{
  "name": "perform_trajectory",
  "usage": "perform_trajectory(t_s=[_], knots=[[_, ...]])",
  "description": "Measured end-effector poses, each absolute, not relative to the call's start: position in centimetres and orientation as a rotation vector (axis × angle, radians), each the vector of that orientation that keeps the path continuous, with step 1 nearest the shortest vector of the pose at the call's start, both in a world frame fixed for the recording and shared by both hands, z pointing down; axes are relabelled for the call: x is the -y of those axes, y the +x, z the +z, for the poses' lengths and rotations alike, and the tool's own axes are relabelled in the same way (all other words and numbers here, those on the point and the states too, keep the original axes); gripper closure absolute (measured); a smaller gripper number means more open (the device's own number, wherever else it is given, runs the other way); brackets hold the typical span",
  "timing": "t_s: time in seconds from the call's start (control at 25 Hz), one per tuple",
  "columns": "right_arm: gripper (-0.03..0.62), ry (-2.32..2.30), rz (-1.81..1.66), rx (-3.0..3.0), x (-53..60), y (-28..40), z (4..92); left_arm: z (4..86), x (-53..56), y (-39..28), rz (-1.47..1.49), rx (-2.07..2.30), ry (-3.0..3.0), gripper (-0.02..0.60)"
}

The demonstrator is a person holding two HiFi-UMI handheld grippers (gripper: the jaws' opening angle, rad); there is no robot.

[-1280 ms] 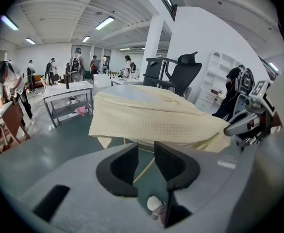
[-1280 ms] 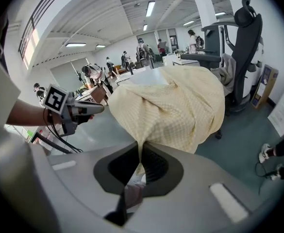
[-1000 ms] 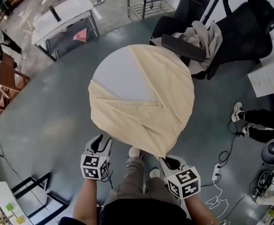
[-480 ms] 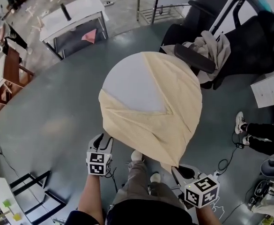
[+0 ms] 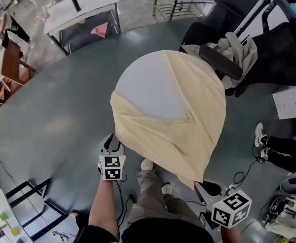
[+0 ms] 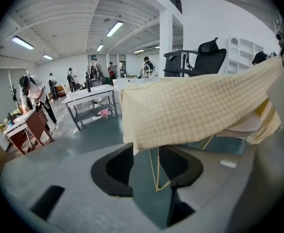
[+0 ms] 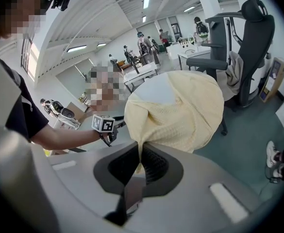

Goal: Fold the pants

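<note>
Head view: the pants (image 5: 188,115) drape over the round table (image 5: 142,85), hanging toward me.

Left gripper view: my left gripper (image 6: 147,163) is closing, with the pants' edge between its jaws but unpinched. It may miss.

Right gripper view: my right gripper (image 7: 139,160) is clamped on the pants. Tugging could drag them off.

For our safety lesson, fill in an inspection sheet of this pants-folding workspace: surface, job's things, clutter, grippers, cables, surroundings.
Surface: round white table, partly bare.
Job's things: yellow pants draped over the table, hanging off its near edge.
Clutter: nothing seen on the table.
Grippers: left gripper jaws closing at the pants' edge, not pressing it; right gripper shut on the pants' hanging corner.
Cables: cable on the floor, right side.
Surroundings: chair with clothes, desk, a person's shoes.
</note>
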State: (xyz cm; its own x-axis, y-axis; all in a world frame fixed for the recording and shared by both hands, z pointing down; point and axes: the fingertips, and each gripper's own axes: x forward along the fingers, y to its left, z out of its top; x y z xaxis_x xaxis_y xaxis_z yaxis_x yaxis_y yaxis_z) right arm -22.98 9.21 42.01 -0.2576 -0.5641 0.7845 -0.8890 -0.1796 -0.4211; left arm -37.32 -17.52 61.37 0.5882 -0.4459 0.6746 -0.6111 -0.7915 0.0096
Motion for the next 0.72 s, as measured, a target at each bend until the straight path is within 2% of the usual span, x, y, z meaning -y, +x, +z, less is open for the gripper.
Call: perform_trajectory(t_s=[0.12, 0.28, 0.72], knots=[[0.586, 1.662, 1.409, 1.76, -8.9, -22.8, 42.2, 60.5, 18.2, -36.6, 0.983, 0.89, 2.655, 0.451], [0.586, 1.656, 1.42, 1.766, -8.3, -22.7, 42.7, 60.0, 18.6, -36.4, 1.004, 0.907, 2.718, 0.567], [0.586, 1.559, 1.341, 1.769, -6.1, -24.1, 43.1, 56.6, 20.0, -38.7, 1.058, 0.852, 2.807, 0.577]])
